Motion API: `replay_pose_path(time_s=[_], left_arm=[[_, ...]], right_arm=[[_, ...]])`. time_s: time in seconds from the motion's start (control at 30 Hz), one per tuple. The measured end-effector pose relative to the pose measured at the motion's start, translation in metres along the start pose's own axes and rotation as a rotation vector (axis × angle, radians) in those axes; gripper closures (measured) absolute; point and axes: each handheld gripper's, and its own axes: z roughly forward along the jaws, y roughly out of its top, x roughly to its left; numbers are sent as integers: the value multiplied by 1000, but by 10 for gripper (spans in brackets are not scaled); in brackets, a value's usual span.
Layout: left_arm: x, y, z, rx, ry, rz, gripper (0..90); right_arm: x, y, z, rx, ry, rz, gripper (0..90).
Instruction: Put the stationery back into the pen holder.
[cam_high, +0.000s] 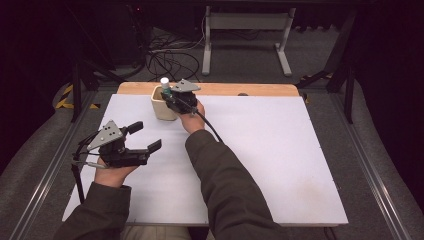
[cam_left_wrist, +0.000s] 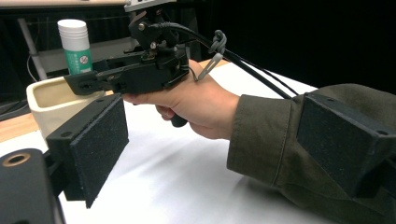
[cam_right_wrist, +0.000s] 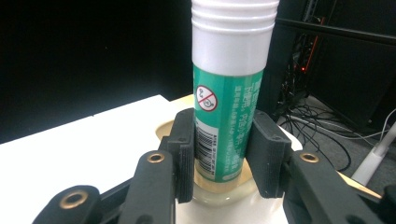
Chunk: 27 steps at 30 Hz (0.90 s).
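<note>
- The right claw (cam_right_wrist: 219, 154) is closed on a glue stick (cam_right_wrist: 229, 84), its two black pads pressing the green lower body from either side; the white cap stands well above the pads.
- The glue stick is upright in that grip, its bottom end just over the mouth of a cream cup (cam_high: 162, 104), which sits directly beneath the claw. Whether the stick's base touches the inside of the cup cannot be told.
- In the high view the right claw (cam_high: 169, 95) is at the far edge of the white surface (cam_high: 260, 150), right over the cup, with the glue stick (cam_high: 165, 83) poking up just beyond it.
- The left gripper view shows the right hand (cam_left_wrist: 196, 102) wrapped round its gripper's handle, the cup (cam_left_wrist: 51, 100) just ahead of that claw and the glue stick (cam_left_wrist: 74, 44) rising above the rim.
- The left claw (cam_high: 145, 135) is wide open and holds nothing; it hovers over the near left part of the surface, well apart from the cup, which lies ahead of it and off to its right.
- The left claw's pads (cam_left_wrist: 100, 144) frame the right forearm's olive sleeve (cam_left_wrist: 280, 140), without touching it.
- A strip of wooden board (cam_high: 225, 89) runs along the far side of the surface, just behind the cup.
</note>
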Motion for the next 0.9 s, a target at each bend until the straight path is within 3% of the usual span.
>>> replay_pose_path(time_s=[0.37, 0.57, 0.9], left_arm=[[3, -1, -3, -16, 29, -10, 127], [4, -2, -1, -10, 38, -38, 129], [5, -2, -1, -3, 31, -22, 128]], right_arm=[[1, -2, 2, 6, -5, 13, 650], [0, -3, 2, 12, -1, 17, 650], [0, -3, 2, 12, 0, 7, 650]])
